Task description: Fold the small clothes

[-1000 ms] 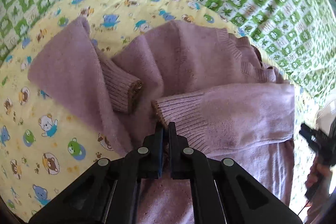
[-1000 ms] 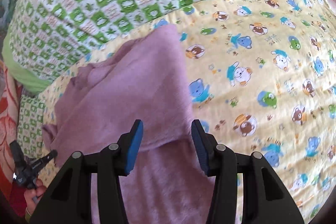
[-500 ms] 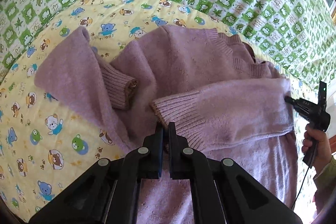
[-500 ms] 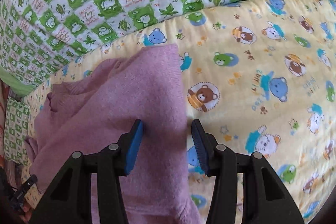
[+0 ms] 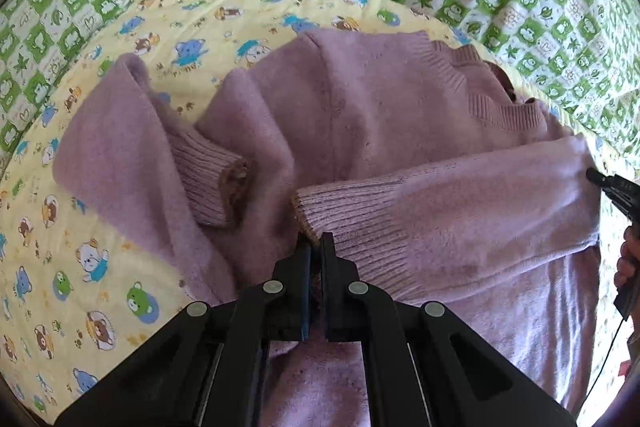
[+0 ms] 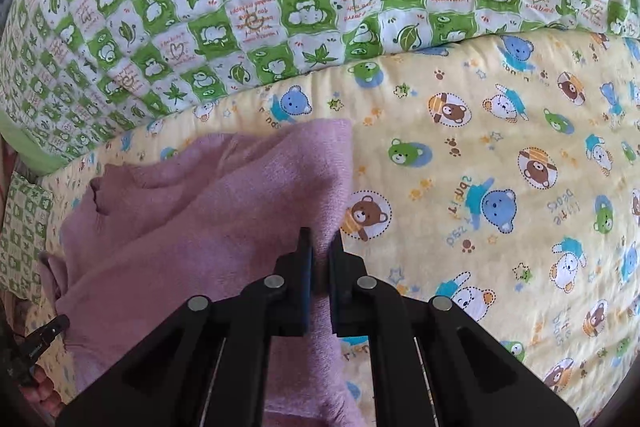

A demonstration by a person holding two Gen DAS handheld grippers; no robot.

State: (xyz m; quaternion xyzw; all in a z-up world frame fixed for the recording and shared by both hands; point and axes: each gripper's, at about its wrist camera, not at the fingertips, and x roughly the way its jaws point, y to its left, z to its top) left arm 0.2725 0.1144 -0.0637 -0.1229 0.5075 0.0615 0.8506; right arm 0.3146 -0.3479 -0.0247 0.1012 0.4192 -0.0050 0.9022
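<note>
Both grippers (image 5: 316, 247) (image 6: 320, 247) apparently pinch the lilac sweater (image 5: 360, 115).

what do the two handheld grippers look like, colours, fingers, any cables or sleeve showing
Both are matte black plastic. The left gripper and right gripper each have two angular fingers with blue pads on the inner faces, round silver pivot pins and open cut-out linkage arms. In the left wrist view, a thin black cable hangs below the person's hand. No sleeve can be made out.
</note>
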